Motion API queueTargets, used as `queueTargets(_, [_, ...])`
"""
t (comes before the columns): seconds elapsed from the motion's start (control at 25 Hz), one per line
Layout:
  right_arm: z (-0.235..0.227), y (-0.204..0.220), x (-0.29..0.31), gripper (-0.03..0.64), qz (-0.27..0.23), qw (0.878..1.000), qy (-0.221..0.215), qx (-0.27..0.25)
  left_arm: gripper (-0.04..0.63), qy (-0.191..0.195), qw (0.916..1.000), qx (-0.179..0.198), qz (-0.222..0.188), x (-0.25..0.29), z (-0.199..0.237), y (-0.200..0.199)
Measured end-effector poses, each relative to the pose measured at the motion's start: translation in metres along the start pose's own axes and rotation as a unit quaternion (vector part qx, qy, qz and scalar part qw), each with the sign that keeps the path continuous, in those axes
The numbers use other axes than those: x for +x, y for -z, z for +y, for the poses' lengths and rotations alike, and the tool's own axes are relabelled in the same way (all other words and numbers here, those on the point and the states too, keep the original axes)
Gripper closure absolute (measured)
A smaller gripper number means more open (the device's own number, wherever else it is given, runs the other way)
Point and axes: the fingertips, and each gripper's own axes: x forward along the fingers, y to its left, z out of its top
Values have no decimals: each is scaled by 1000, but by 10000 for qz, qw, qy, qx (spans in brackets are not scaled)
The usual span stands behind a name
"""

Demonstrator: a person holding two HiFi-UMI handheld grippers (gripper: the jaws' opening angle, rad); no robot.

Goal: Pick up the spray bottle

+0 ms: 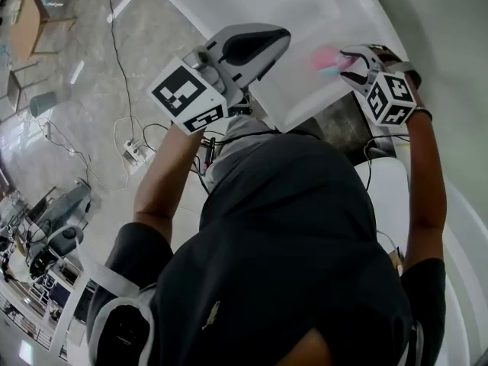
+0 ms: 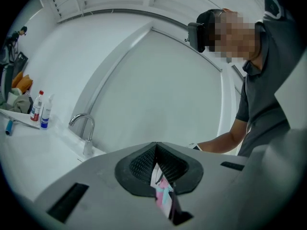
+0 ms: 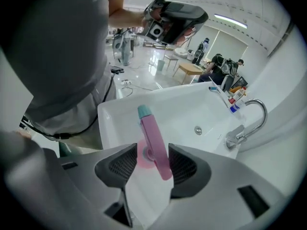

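Observation:
The spray bottle (image 3: pixel 154 143) has a white body, a pink trigger head and a teal nozzle. It stands at the near edge of the white sink (image 3: pixel 192 107). My right gripper (image 3: pixel 152 163) points steeply down over it, jaws spread wide on either side of the head, and I see no pad pressing. In the head view the bottle (image 1: pixel 326 59) shows as a pink blur just left of the right gripper (image 1: pixel 352 64). My left gripper (image 1: pixel 279 40) hangs level over the basin, shut, with nothing held. In its own view the left gripper (image 2: pixel 156 150) has its pads together.
A chrome faucet (image 3: pixel 247 123) stands at the sink's far side, with small bottles (image 3: pixel 234 102) beside it. The faucet (image 2: pixel 84 128) and bottles (image 2: pixel 41 110) also show in the left gripper view. Cables and a power strip (image 1: pixel 136 152) lie on the floor at left.

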Motion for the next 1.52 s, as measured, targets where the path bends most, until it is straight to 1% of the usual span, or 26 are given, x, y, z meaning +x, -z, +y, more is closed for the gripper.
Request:
queueTargets(0.08, [-3, -11, 10, 472, -6, 10000, -79, 34, 591, -78, 10000, -47, -22, -17, 12, -1])
queueTargets(0.12, [-4, -17, 12, 481, -59, 9999, -96, 111, 591, -101, 9999, -61, -32, -22, 16, -2])
queueTargets(0.24, [3, -14, 13, 489, -136, 9990, -28, 419, 591, -128, 9999, -57, -34, -23, 10, 4])
queueTargets(0.4, [8, -7, 9, 491, -254, 9945, 211, 990, 591, -90, 10000, -20, -31, -18, 1, 8])
queueTargets(0.48, [4, -10, 4, 491, -400, 9892, 398, 1355, 591, -54, 10000, 5, -43, -19, 1, 4])
queueTargets(0.56, [-2, -13, -5, 491, -626, 9785, 639, 1857, 591, -7, 10000, 35, -53, -20, 0, 0])
queueTargets(0.64, [-8, -18, -17, 491, -902, 9605, 953, 2456, 591, 50, 9999, 73, -56, -22, -3, 0])
queueTargets(0.72, [-13, -25, -27, 491, -1160, 9386, 1246, 3002, 591, 106, 9999, 110, -53, -26, -6, 2])
queueTargets(0.8, [-17, -31, -40, 491, -1411, 9170, 1493, 3420, 591, 161, 9998, 144, -56, -30, -7, 0])
queueTargets(0.88, [-24, -38, -58, 491, -1671, 8964, 1714, 3731, 591, 218, 9996, 173, -67, -33, -9, -7])
queueTargets(1.0, [-36, -50, -90, 491, -2014, 8649, 2065, 4109, 591, 311, 9993, 210, -78, -35, -11, -20])
queueTargets(1.08, [-38, -53, -104, 491, -2189, 8421, 2340, 4337, 591, 381, 9990, 236, -80, -38, -15, -20])
queueTargets(1.16, [-35, -57, -114, 491, -2399, 8156, 2600, 4580, 591, 441, 9986, 272, -80, -43, -18, -16])
queueTargets(1.24, [-31, -60, -125, 491, -2619, 7862, 2828, 4830, 591, 487, 9983, 308, -85, -50, -21, -13])
queueTargets(1.32, [-28, -61, -143, 491, -2787, 7597, 3049, 5022, 591, 535, 9979, 338, -95, -53, -26, -17])
queueTargets(1.44, [-26, -62, -178, 491, -2972, 7284, 3371, 5172, 591, 620, 9974, 362, -99, -55, -33, -26])
queueTargets(1.52, [-22, -63, -196, 491, -3084, 7109, 3590, 5202, 591, 692, 9968, 382, -84, -56, -36, -27])
